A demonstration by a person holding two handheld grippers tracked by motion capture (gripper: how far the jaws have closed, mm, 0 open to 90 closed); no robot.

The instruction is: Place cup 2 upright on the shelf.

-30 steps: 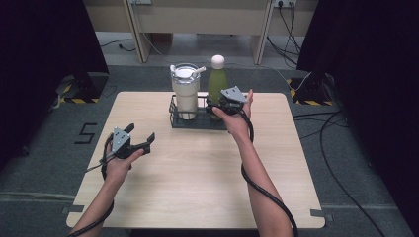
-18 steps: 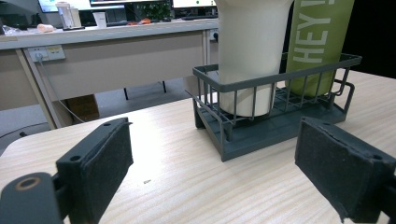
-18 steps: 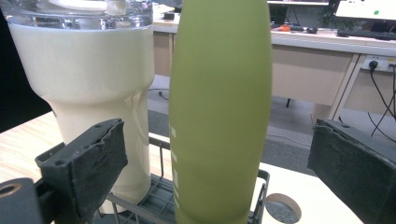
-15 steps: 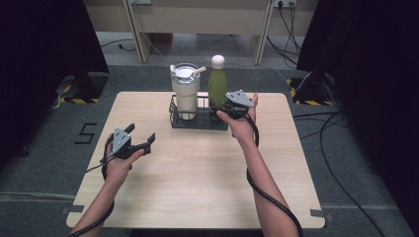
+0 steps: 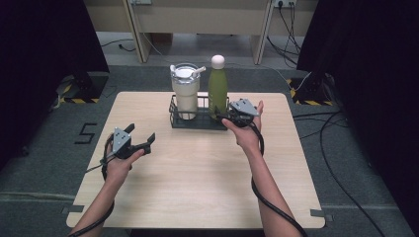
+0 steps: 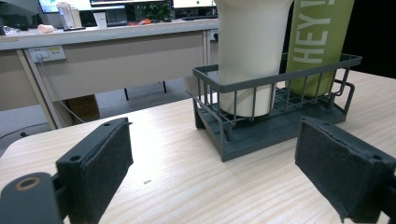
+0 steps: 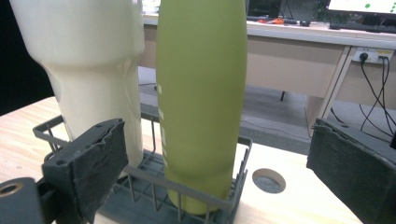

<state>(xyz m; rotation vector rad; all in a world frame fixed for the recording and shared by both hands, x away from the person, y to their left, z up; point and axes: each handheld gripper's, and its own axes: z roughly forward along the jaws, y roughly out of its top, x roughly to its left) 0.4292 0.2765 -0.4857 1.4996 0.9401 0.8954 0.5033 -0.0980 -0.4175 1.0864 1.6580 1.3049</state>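
Note:
A dark wire basket (image 5: 174,117) stands at the table's far middle. It holds a cream tumbler (image 5: 186,96) with a lid and straw, and a green bottle (image 5: 217,89) with a pale cap. My right gripper (image 5: 226,117) is open at the basket's right end, pointing at the bottle. In the right gripper view the green bottle (image 7: 201,93) stands upright a little beyond the wide-apart pads (image 7: 100,158), beside the tumbler (image 7: 88,60). My left gripper (image 5: 141,133) is open over the table's left part, empty. It faces the basket (image 6: 243,140) from a distance.
The wooden table (image 5: 197,182) has a round hole (image 7: 268,181) just past the basket. Desks and cables (image 5: 336,123) lie on the floor beyond and to the right. A "5" mark (image 5: 86,133) is on the floor at the left.
My right gripper has shifted a little toward the near side and right, beside the basket's right end. The left gripper has stayed put.

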